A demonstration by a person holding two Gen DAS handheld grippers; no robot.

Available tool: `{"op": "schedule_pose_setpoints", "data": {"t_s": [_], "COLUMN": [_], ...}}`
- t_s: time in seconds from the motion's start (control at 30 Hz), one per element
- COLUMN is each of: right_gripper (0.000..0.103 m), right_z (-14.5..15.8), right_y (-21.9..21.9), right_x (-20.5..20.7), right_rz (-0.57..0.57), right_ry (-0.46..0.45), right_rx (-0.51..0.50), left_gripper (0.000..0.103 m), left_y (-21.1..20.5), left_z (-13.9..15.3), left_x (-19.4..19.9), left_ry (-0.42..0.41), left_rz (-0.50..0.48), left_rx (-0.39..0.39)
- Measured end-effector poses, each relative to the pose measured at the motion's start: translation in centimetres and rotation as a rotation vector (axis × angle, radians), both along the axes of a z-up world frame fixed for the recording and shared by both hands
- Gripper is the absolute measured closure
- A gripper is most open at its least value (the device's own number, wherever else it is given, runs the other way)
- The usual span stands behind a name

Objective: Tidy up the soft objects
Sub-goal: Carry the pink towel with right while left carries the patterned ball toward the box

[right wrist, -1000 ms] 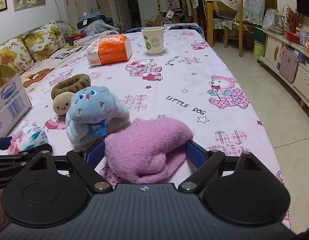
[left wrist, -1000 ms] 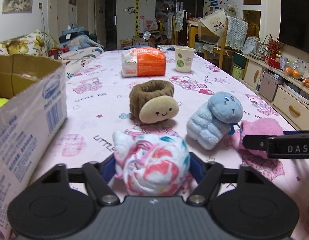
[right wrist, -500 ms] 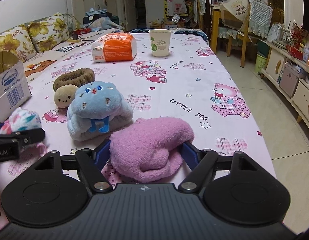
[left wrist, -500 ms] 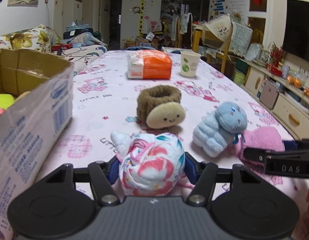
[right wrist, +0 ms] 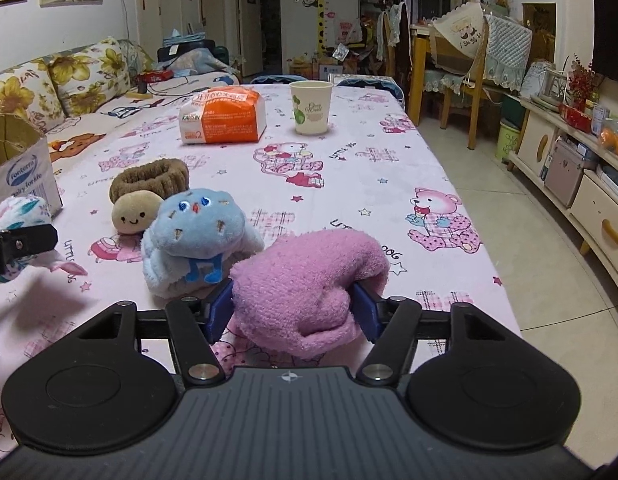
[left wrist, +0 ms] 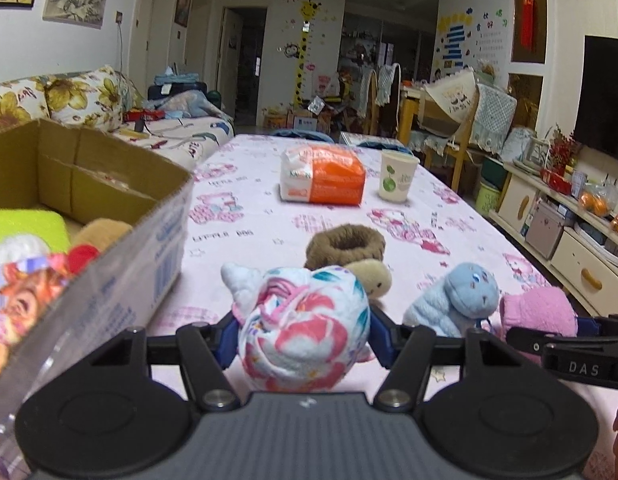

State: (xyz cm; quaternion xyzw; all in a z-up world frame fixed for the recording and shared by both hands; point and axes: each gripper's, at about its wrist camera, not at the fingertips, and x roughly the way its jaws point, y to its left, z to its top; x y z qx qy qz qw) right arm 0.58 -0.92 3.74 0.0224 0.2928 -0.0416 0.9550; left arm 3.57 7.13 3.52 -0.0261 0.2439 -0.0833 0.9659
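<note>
My left gripper (left wrist: pixel 303 330) is shut on a white cloth bundle with pink and teal print (left wrist: pixel 305 328) and holds it above the table, beside the open cardboard box (left wrist: pixel 109 216) on the left. My right gripper (right wrist: pixel 293 306) is shut on a pink fuzzy sock (right wrist: pixel 309 284), lifted a little off the tablecloth. A light blue plush (right wrist: pixel 197 240) and a brown plush with a smiling face (right wrist: pixel 145 192) lie on the table between the grippers. The box holds several soft things, among them a green one (left wrist: pixel 25 224).
An orange and white tissue pack (right wrist: pixel 223 120) and a paper cup (right wrist: pixel 311 108) stand at the far end of the pink-clothed table (right wrist: pixel 389 184). The table's right edge drops to the floor, with cabinets (right wrist: pixel 589 184) beyond. A sofa (left wrist: pixel 69 100) is at the far left.
Both grippers have risen with their loads. The left one has lifted the printed bundle higher, so the inside of the box now shows.
</note>
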Motion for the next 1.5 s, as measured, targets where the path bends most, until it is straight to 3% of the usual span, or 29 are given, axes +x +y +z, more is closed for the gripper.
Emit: {"op": "schedule_pose_setpoints", "data": {"t_s": [0.73, 1.5], "right_gripper": [0.028, 0.028], "right_z": [3.0, 5.8], "right_y": [2.3, 8.2], "right_x": [-1.2, -0.6], "right_rz": [0.005, 0.184], "right_ry": [-0.15, -0.271], "right_rx": [0.006, -0.015], "left_gripper": [0.041, 0.041], "left_y": [2.1, 5.7], "left_z": [2.6, 6.4], "left_x": [-1.4, -4.6], "left_ry": [-0.114, -0.274], "left_rz": [0.082, 0.18], "left_rx": [0.048, 0.033]}}
